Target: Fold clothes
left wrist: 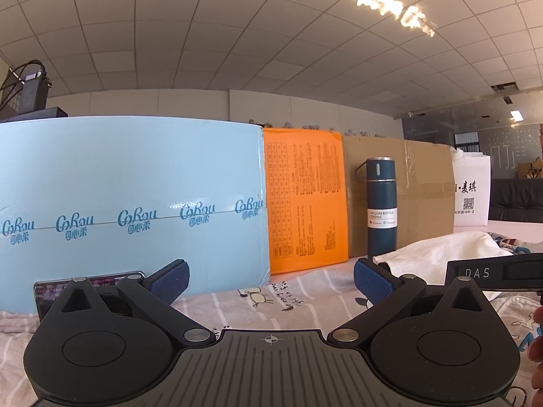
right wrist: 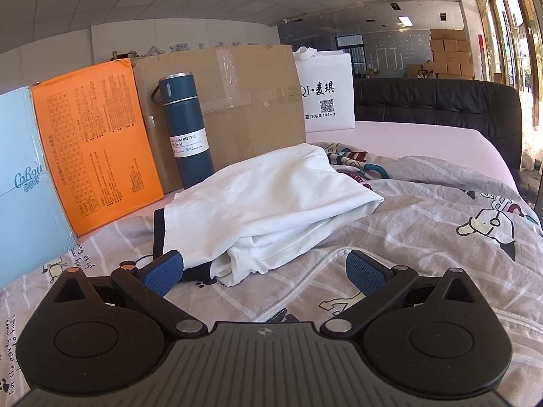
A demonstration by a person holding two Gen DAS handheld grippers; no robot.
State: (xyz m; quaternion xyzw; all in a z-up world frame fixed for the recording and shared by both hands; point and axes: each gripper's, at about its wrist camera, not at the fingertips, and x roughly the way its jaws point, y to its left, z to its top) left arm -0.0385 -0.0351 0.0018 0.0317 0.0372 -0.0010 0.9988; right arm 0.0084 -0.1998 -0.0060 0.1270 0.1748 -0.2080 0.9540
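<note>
A white garment with a dark trim [right wrist: 271, 200] lies loosely folded on a grey cartoon-print cloth [right wrist: 441, 237] that covers the table. It also shows in the left wrist view [left wrist: 441, 247] at the right. My right gripper [right wrist: 266, 271] is open and empty, low over the print cloth, just in front of the white garment's near edge. My left gripper [left wrist: 269, 279] is open and empty, low over the print cloth [left wrist: 271, 302], left of the garment. The other gripper's black body [left wrist: 492, 271] shows at the right of the left wrist view.
A row stands along the back: a light blue box [left wrist: 129, 210], an orange box [left wrist: 305, 200], a cardboard box [left wrist: 420, 196], a white bag [left wrist: 471, 190]. A dark blue vacuum bottle [left wrist: 381, 207] stands before the cardboard box. A phone [left wrist: 88, 285] leans by the blue box.
</note>
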